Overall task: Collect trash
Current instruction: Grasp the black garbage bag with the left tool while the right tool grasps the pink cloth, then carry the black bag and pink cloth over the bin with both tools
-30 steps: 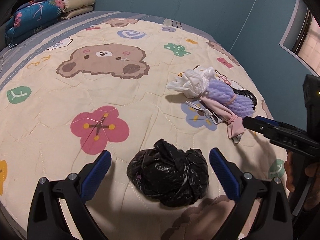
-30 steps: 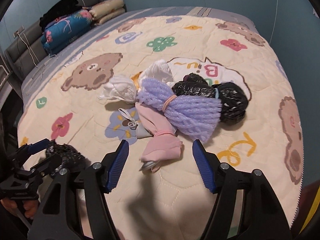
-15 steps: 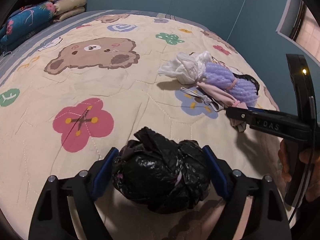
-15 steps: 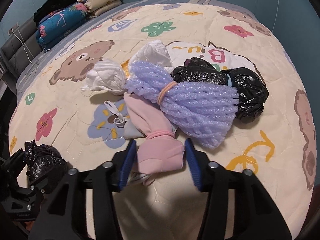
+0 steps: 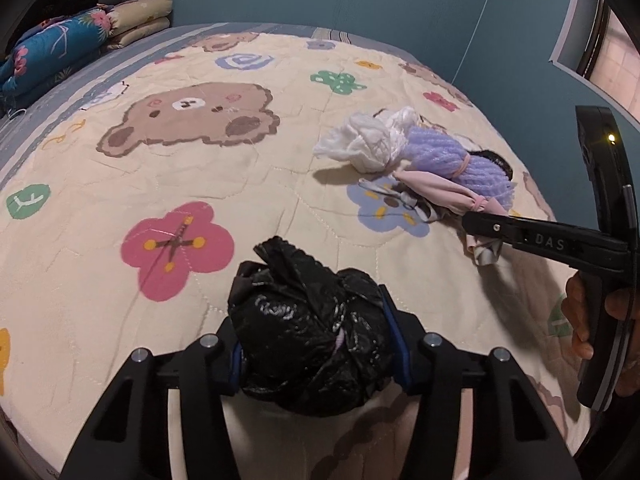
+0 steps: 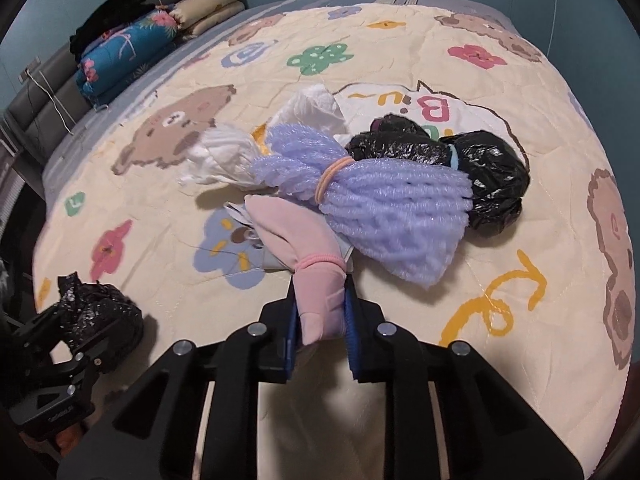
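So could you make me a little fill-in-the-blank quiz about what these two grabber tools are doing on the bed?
1. The left gripper is closing around a crumpled ____ plastic bag.
2. The right gripper is closing on the ____ cloth bundle.
3. The purple foam netting is tied with an ____ band.
4. The quilt shows a brown ____ face.

Missing words: black; pink; orange; bear
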Demonstrator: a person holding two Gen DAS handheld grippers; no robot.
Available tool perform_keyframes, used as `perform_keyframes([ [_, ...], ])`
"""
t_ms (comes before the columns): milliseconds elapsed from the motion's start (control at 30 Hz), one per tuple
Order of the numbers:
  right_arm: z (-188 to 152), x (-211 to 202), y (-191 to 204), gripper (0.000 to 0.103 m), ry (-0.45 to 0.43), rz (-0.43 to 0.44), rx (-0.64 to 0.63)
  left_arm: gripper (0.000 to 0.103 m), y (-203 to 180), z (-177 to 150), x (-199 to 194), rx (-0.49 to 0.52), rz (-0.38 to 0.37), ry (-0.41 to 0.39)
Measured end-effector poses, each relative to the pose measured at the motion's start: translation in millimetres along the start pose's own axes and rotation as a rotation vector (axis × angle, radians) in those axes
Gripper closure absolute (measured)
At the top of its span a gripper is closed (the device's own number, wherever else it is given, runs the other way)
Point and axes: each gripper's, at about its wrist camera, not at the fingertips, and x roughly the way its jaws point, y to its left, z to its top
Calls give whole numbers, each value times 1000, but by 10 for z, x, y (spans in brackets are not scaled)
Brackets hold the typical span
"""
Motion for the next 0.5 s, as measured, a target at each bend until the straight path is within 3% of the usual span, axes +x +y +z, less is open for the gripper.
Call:
perform_keyframes([
  [500,-207,-1105,-21,84,-111,121,17,52,54,36,-648,-11,-6,-115],
])
